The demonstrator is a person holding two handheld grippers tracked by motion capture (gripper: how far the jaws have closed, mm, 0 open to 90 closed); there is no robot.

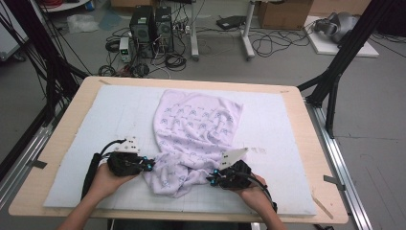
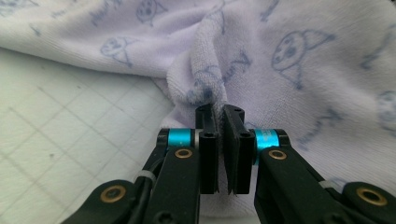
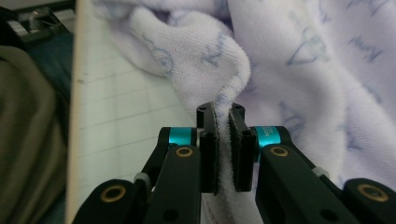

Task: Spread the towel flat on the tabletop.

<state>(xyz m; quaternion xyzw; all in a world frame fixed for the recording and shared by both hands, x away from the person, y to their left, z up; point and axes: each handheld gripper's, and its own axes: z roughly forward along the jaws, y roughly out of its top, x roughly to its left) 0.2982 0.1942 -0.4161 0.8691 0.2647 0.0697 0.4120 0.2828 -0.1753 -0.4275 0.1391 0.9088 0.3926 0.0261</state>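
left tool [image 1: 149, 166]: held low, clamped on towel [image 1: 196, 129] edge
right tool [image 1: 210, 179]: held low, fold pinched between jaws
towel: lilac, printed, rumpled on tabletop [image 1: 292, 158]

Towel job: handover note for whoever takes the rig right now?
Left gripper: shut on a pinched fold of the towel, at its near left edge.
Right gripper: shut on a fold at the near right edge.
Towel: lilac, printed, crumpled mid-mat, near end bunched between the grippers.
Done: both grips taken.
Left: probably lift and spread or fold it; nothing laid flat yet.
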